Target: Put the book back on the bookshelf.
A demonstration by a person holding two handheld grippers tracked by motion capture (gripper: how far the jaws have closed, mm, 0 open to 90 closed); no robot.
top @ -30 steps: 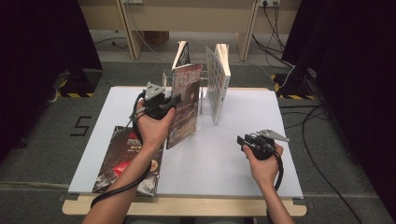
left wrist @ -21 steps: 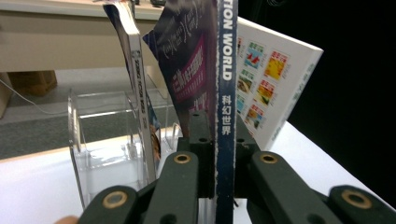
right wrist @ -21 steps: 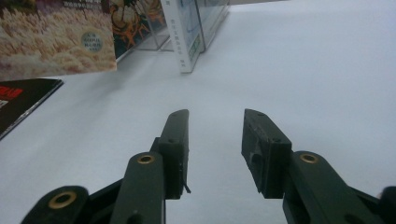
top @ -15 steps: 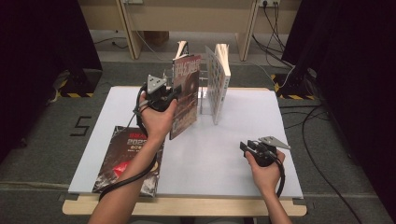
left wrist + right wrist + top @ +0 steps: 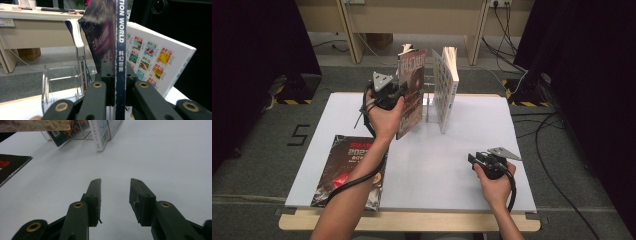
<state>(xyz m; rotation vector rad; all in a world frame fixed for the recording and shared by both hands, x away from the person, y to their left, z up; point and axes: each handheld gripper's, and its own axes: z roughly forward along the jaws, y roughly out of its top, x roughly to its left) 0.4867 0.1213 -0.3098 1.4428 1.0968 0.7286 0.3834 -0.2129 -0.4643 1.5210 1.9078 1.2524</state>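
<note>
**Second magazine going into the clear rack, one more waiting flat**

The left gripper point(image 5: 393, 92) is holding a dark, glossy science-fiction magazine with a blue spine point(image 5: 411, 92) upright, its fingers point(image 5: 96, 97) pinching the spine from both sides, as the left gripper view is showing. The magazine is hanging just in front of the clear acrylic book rack point(image 5: 62, 82), tilted a little, with its lower edge near the white tabletop point(image 5: 462, 150); I cannot tell whether it is already entering a slot. Judging from this, the filing is roughly midway: one white-covered magazine with small coloured pictures point(image 5: 445, 85) is already standing at the right end of the rack, and a thin pale-spined booklet point(image 5: 79, 55) is leaning at the rack's left side. One black glossy magazine with red lettering point(image 5: 349, 167) is lying flat well in front of the rack, toward the person's left, apparently waiting its turn.

The right gripper point(image 5: 477, 161) is resting idle well in front and to the right of the rack, its fingers point(image 5: 96, 195) spread apart with nothing between them.

Counted: one rack, two grippers, and four printed items: one held, two at the rack, one lying flat.
</note>
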